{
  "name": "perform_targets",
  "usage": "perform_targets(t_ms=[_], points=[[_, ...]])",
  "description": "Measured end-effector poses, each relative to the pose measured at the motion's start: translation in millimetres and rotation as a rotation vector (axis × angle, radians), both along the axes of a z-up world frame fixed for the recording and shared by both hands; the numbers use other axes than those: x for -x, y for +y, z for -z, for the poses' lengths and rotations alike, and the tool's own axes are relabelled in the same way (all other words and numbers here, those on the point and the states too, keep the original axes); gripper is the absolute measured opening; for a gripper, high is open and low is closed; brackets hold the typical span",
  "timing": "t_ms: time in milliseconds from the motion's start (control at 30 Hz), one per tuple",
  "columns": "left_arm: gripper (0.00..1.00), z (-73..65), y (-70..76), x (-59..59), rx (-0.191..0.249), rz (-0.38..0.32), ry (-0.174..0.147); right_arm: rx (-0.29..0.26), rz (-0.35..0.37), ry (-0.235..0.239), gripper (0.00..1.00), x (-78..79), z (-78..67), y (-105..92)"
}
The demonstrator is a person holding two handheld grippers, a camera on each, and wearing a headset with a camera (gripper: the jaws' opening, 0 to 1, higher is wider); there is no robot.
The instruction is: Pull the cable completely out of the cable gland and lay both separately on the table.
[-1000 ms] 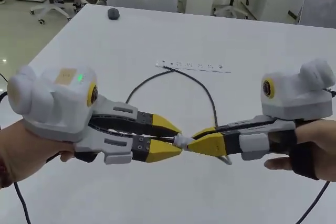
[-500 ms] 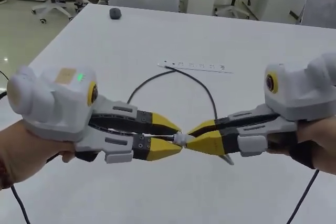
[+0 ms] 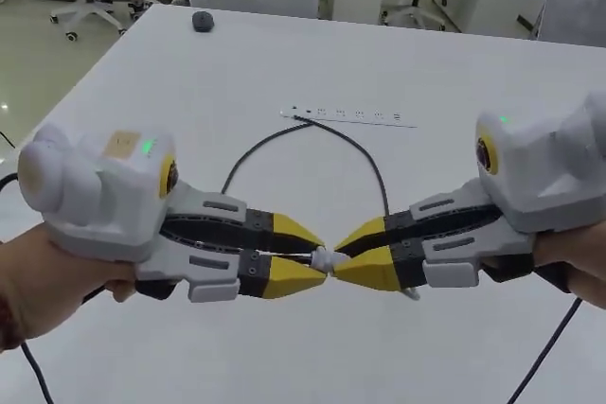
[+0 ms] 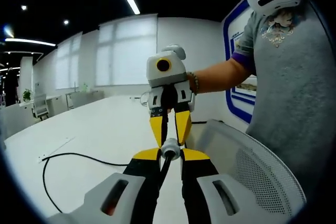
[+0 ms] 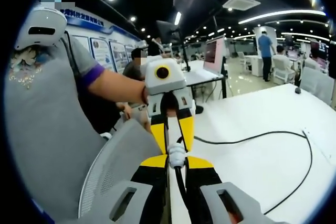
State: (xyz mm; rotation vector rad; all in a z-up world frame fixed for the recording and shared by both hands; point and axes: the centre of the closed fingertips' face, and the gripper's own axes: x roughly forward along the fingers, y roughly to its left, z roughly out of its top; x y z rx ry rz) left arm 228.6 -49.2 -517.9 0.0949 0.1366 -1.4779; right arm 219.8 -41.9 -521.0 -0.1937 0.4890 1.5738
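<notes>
Head view: left gripper (image 3: 313, 253) and right gripper (image 3: 339, 256) still pinch cable gland (image 3: 322, 259), tips closer.

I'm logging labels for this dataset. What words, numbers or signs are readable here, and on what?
No text can be read.
Strip on the table: dark marks, too small to read.
Wall boards: blurred.
Shirt print: blurred.
</notes>
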Motion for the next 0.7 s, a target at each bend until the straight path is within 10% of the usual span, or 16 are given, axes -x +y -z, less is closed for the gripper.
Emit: perform_targets(t_ms=[700], points=[[0.14,3.8,10.0,-15.1,0.036,-0.105,0.123,0.203,0.019,-0.573,0.06,-15.7,6.9,7.8]])
